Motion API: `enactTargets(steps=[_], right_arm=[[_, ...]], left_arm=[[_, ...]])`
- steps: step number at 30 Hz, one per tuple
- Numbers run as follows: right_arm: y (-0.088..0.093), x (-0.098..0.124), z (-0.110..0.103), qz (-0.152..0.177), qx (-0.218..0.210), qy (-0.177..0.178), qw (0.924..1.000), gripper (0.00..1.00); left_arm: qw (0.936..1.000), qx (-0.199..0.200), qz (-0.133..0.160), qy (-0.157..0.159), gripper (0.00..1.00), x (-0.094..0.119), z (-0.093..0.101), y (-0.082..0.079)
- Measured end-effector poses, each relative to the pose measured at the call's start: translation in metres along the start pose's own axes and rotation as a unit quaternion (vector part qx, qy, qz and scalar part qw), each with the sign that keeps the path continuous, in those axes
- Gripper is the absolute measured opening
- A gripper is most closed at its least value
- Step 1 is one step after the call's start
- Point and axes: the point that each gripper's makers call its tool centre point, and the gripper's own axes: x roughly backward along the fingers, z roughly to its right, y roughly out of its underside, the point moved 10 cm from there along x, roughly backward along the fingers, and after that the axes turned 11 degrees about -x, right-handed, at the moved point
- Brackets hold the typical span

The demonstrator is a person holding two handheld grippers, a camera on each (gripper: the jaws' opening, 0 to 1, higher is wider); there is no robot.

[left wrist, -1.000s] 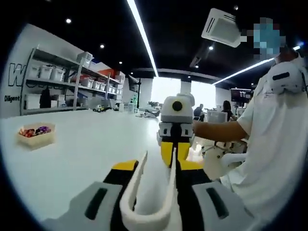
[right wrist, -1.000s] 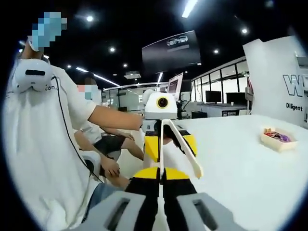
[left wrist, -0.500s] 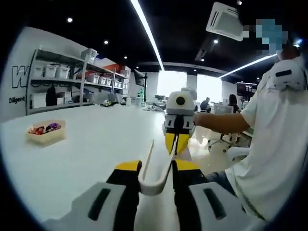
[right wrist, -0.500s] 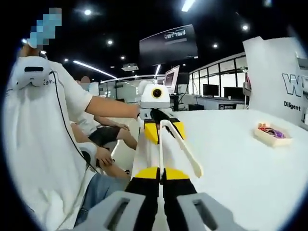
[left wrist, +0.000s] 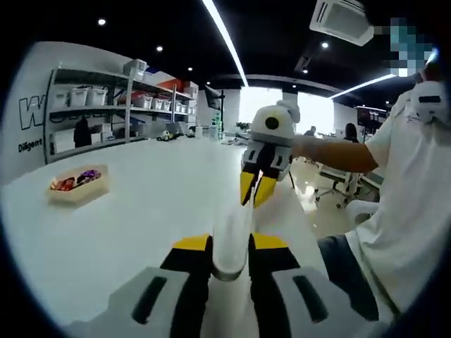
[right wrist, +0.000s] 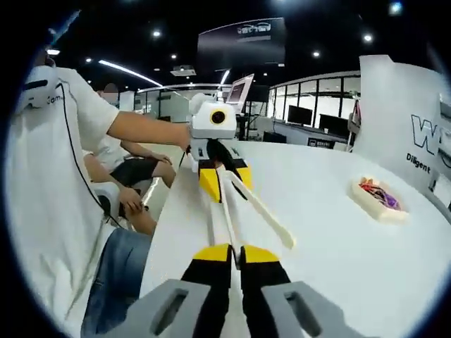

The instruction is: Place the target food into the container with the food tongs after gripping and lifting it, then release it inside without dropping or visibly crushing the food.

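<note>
Both grippers face each other over the white table [left wrist: 141,211], passing the white food tongs [right wrist: 246,204] between them: the left gripper [right wrist: 220,184] has its yellow jaws pinched on the hinged end, tong arms splaying toward the right gripper [right wrist: 236,255], whose jaws sit closed around one arm, probably to steady the tool for a working grip. The food tray [right wrist: 379,199] with mixed colourful food [right wrist: 377,193] lies well apart, right of the right jaws and left of the left jaws; no food is picked yet.

Open-plan lab: storage shelving [left wrist: 106,113], monitors [right wrist: 310,134], strip lights [left wrist: 224,34].
</note>
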Motion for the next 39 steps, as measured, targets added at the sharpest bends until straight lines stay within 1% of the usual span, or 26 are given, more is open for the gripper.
enactTargets(steps=[3,4,5,7,9,12,15,18,20,21,24,27,29,33,36,39], right_arm=[[0.0,-0.004,0.006,-0.008,-0.001,0.013,0.9999,0.0],[0.0,-0.006,0.009,-0.016,-0.003,0.02,0.9997,0.0],[0.001,-0.007,0.013,-0.021,-0.026,0.028,0.9991,0.0],[0.001,-0.01,0.017,-0.026,-0.024,0.037,0.9987,0.0],[0.002,-0.012,0.02,-0.031,-0.026,0.042,0.9983,0.0],[0.005,-0.013,0.023,-0.038,-0.035,0.044,0.9977,0.0],[0.005,-0.012,0.024,-0.041,-0.023,0.049,0.9977,0.0],[0.006,-0.014,0.028,-0.045,-0.029,0.052,0.9972,0.0],[0.006,-0.015,0.031,-0.048,-0.029,0.052,0.9971,0.0],[0.006,-0.015,0.032,-0.049,-0.031,0.052,0.997,0.0],[0.007,-0.017,0.036,-0.049,-0.05,0.056,0.996,0.0],[0.008,-0.018,0.036,-0.055,-0.06,0.057,0.9951,0.0],[0.008,-0.019,0.036,-0.058,-0.057,0.059,0.9949,0.0],[0.008,-0.02,0.035,-0.056,-0.061,0.057,0.9949,0.0],[0.008,-0.019,0.034,-0.056,-0.059,0.055,0.9952,0.0],[0.008,-0.019,0.033,-0.058,-0.052,0.056,0.9954,0.0]], left_arm=[[0.9999,-0.003,-0.012,-0.003,0.19,-0.004,-0.01,0.004],[0.9998,0.009,-0.019,0.005,0.19,-0.006,-0.013,0.006],[0.9995,0.013,-0.027,0.003,0.19,-0.008,-0.019,0.008],[0.9991,0.02,-0.036,0.004,0.19,-0.011,-0.024,0.009],[0.9989,0.009,-0.045,0.001,0.2,-0.015,-0.029,0.01],[0.9985,0.013,-0.052,0.004,0.21,-0.018,-0.036,0.014],[0.9982,0.011,-0.058,0.009,0.21,-0.021,-0.038,0.015],[0.9979,0.016,-0.062,0.013,0.21,-0.023,-0.042,0.018],[0.9979,0.013,-0.063,0.013,0.21,-0.023,-0.042,0.018],[0.998,0.008,-0.061,0.011,0.21,-0.024,-0.044,0.018],[0.998,0.016,-0.06,0.009,0.21,-0.024,-0.047,0.019],[0.998,0.008,-0.062,0.008,0.21,-0.024,-0.047,0.019],[0.998,0.001,-0.063,0.007,0.21,-0.024,-0.047,0.019],[0.9979,-0.009,-0.065,0.004,0.21,-0.023,-0.046,0.019],[0.9971,-0.036,-0.067,0.003,0.21,-0.023,-0.045,0.02],[0.9972,-0.035,-0.066,0.002,0.22,-0.023,-0.045,0.02]])
